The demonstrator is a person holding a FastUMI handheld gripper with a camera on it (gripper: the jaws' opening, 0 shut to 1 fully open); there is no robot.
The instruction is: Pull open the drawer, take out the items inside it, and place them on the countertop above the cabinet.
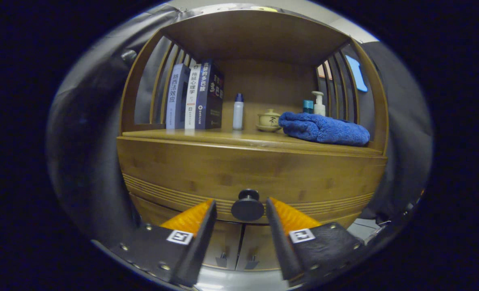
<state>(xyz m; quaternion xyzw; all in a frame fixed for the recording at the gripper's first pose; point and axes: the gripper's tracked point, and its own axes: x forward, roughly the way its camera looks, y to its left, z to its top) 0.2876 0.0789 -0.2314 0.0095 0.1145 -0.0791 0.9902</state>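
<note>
A wooden cabinet faces me, its drawer front (247,173) shut, with grooved lines near its lower edge. A round dark knob (247,206) sticks out of the drawer's middle. My gripper (241,207) is open, its two fingers on either side of the knob and level with it, with a small gap on each side. The countertop (239,139) runs above the drawer, under a shelf roof. The drawer's inside is hidden.
On the countertop stand three books (195,97) at the left, a small white bottle (238,112), a lidded teacup on a saucer (269,120), a folded blue towel (324,128) and a pump bottle (318,104). Two lower cabinet doors (239,246) sit below the drawer.
</note>
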